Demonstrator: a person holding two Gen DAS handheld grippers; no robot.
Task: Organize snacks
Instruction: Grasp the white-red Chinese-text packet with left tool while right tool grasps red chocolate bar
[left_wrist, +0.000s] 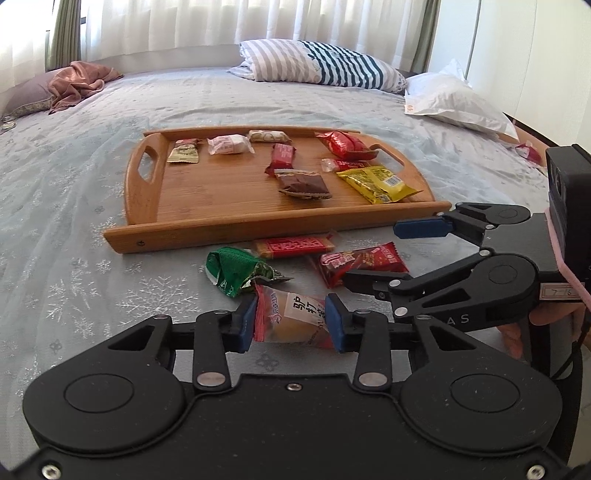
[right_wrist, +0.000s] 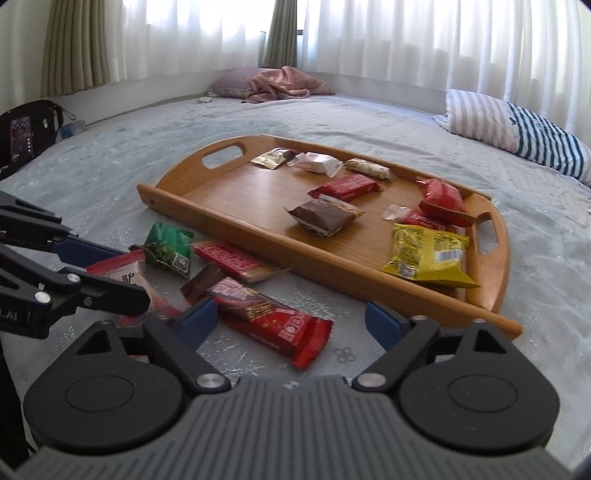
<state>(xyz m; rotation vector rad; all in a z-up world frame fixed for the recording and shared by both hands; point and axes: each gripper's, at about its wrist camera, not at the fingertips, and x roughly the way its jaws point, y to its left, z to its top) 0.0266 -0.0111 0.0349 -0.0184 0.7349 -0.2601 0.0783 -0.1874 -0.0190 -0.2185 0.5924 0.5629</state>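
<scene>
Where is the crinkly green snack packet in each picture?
Left wrist view: the crinkly green snack packet lies on the bedspread, lower middle, in front of the tray's near rim.
Right wrist view: it sits left of centre, beside the tray.
Shared landmark: the oval wooden tray.

The clear pastry packet with red ends (left_wrist: 291, 320) bears large black Chinese characters, of which 驴打 can be read; the same packet in the right wrist view (right_wrist: 127, 275) shows 驴. The black body of the right tongs (left_wrist: 461, 291) carries the pale letters "AS", and a small white label (left_wrist: 559, 293) on it reads roughly "7-6". Print on the other wrappers is too small to read.
</scene>
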